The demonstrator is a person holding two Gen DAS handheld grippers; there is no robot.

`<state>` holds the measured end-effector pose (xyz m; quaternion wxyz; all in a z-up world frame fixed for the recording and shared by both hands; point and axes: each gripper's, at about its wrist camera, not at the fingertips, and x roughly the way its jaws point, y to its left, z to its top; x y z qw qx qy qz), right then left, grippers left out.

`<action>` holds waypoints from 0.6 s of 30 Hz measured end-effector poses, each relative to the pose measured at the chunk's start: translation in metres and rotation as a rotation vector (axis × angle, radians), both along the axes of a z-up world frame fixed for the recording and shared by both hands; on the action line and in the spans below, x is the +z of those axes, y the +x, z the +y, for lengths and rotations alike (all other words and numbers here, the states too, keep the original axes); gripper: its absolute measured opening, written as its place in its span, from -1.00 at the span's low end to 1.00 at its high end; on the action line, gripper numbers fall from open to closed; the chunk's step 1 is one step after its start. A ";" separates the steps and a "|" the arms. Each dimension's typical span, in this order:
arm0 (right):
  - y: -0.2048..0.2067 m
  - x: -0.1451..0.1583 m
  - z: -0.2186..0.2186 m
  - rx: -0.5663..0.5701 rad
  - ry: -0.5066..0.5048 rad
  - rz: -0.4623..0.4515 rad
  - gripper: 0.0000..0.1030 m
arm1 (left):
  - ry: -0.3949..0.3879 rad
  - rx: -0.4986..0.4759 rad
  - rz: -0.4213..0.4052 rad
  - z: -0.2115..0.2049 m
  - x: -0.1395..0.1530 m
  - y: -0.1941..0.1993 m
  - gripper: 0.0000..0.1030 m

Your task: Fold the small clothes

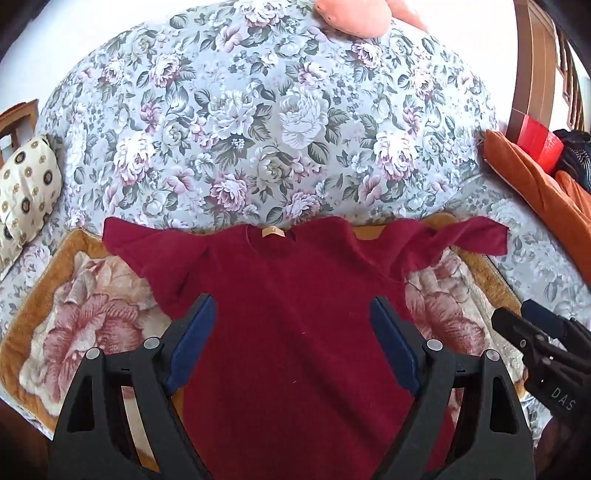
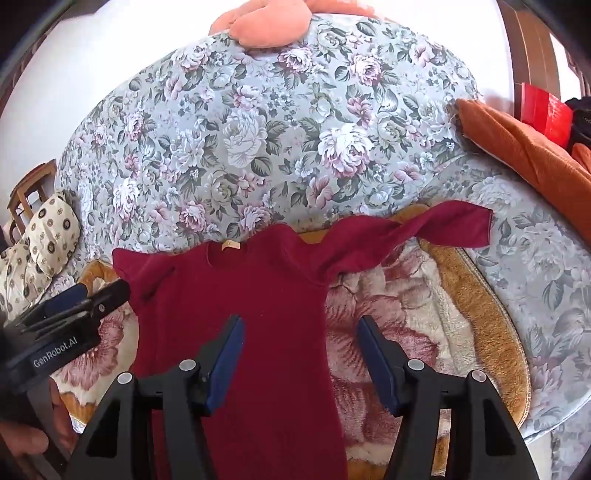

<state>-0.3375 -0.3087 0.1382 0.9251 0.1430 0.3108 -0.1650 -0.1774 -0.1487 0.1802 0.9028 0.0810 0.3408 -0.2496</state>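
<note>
A dark red long-sleeved top [image 1: 291,314] lies flat, neck away from me, on a floral plush blanket [image 1: 85,306]. Its left sleeve is folded short; its right sleeve [image 1: 469,236] stretches out to the right. My left gripper [image 1: 293,306] is open and empty, hovering over the top's chest. My right gripper [image 2: 299,325] is open and empty above the top's right side edge [image 2: 317,295] and the blanket [image 2: 424,314]. The top also shows in the right wrist view [image 2: 240,295]. Each gripper appears at the other view's edge: the right one [image 1: 524,325], the left one [image 2: 99,291].
A big floral quilt [image 1: 258,122] is heaped behind the top. A patterned cream pillow [image 1: 26,188] lies left, an orange cloth [image 1: 535,184] right, a pink cushion [image 1: 354,14] at the far top. Wooden furniture [image 1: 532,66] stands at the right.
</note>
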 end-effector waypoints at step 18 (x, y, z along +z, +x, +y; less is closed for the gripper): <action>0.090 -0.051 0.006 0.015 0.016 0.061 0.19 | 0.060 0.171 0.028 0.037 -0.068 0.088 0.65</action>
